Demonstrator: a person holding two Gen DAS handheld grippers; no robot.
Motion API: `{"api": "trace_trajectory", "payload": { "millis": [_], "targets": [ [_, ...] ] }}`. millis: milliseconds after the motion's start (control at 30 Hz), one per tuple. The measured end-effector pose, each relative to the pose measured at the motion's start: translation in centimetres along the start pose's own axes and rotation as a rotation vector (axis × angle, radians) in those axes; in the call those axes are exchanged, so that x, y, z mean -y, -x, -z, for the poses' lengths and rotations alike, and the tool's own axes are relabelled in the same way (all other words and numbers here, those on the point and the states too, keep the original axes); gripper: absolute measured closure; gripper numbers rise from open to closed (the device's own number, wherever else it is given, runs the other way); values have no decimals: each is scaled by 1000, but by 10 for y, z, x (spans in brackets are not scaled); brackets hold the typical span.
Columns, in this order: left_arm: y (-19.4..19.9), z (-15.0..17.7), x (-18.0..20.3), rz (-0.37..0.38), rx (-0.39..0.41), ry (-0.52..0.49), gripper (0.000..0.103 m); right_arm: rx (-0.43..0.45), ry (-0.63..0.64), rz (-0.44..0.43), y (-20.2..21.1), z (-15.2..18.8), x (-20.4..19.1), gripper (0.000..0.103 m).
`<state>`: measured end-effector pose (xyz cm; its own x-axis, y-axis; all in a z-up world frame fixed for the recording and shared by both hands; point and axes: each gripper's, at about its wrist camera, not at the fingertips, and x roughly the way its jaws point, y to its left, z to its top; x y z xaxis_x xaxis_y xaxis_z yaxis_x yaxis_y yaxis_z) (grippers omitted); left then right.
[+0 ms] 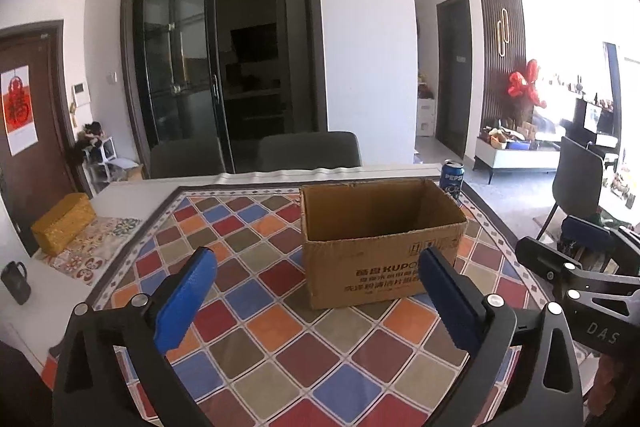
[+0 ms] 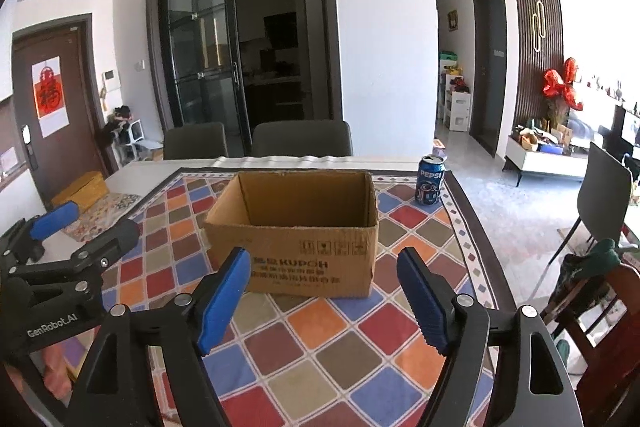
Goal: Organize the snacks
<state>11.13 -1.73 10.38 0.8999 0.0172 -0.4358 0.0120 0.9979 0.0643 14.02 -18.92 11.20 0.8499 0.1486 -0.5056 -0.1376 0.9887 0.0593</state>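
Note:
An open-topped cardboard box (image 1: 380,243) (image 2: 296,239) with printed lettering stands on the chequered tablecloth (image 1: 280,327). Only its bare inner walls show; its floor is hidden. A blue Pepsi can (image 1: 452,181) (image 2: 430,181) stands upright behind the box's right corner. My left gripper (image 1: 318,255) hovers in front of the box, open wide, with nothing between its blue pads. My right gripper (image 2: 324,255) is open too and empty, just short of the box's front face. Each gripper shows at the edge of the other's view: the right gripper (image 1: 560,243) and the left gripper (image 2: 88,227).
A yellow box (image 1: 62,223) lies at the table's left end, and a dark mug (image 1: 16,283) stands nearer on that side. Two grey chairs (image 1: 308,149) line the far edge. Another grey chair (image 2: 604,183) and a wooden chair with green cloth (image 2: 600,287) stand on the right.

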Motion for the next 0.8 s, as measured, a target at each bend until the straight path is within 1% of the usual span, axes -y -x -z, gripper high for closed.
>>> {"api": "trace_trajectory", "payload": {
  "millis": [67, 200, 800],
  "targets": [
    [5, 2, 2, -6, 5, -8, 0, 3, 4, 0, 5, 3, 0, 26],
    [14, 4, 2, 11, 7, 2, 0, 3, 4, -7, 12, 10, -1, 26],
    [24, 5, 4, 12, -1, -2, 0, 12, 6, -7, 23, 15, 1, 26]
  ]
}}
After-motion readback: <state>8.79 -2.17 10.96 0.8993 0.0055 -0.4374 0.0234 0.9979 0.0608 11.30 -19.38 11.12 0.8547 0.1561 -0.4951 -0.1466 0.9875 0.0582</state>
